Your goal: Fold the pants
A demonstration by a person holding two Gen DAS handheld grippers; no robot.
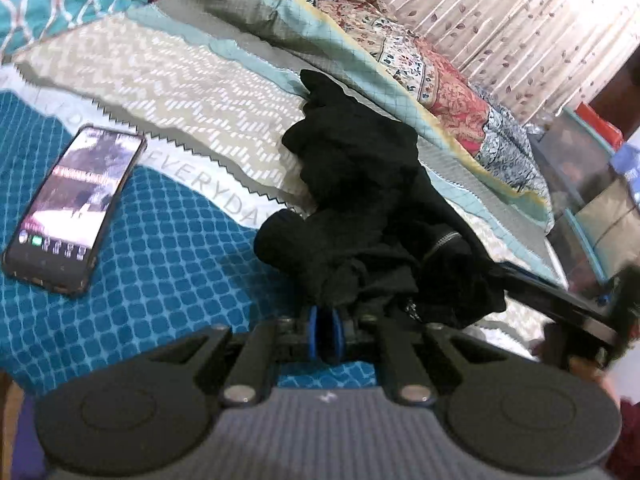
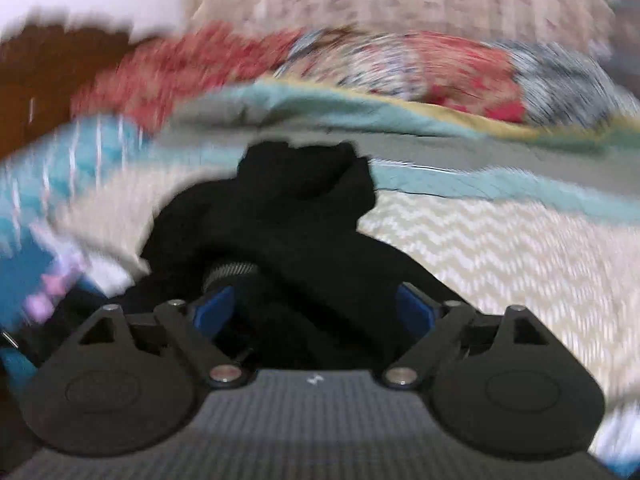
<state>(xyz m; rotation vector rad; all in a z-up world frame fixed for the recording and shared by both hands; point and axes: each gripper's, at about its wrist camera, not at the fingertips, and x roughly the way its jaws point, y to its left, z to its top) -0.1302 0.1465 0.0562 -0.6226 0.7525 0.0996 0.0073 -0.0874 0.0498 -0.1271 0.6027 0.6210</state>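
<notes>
The black pants [image 1: 360, 200] lie bunched on the bed, a zipper showing on the right side. My left gripper [image 1: 326, 334] is shut on a fold of the pants at their near edge, blue pads pressed together. In the blurred right wrist view the pants [image 2: 288, 216] drape over and between my right gripper [image 2: 316, 312], whose blue fingers [image 2: 416, 312] stand wide apart around the cloth. The right gripper's body also shows at the right edge of the left wrist view [image 1: 560, 308].
A phone [image 1: 76, 208] with its screen lit lies on the blue checked bedsheet [image 1: 160, 264] at the left. A beige zigzag pillow [image 1: 160, 92] and a floral quilt [image 1: 420, 64] lie behind the pants. Curtains [image 1: 500, 8] hang at the back.
</notes>
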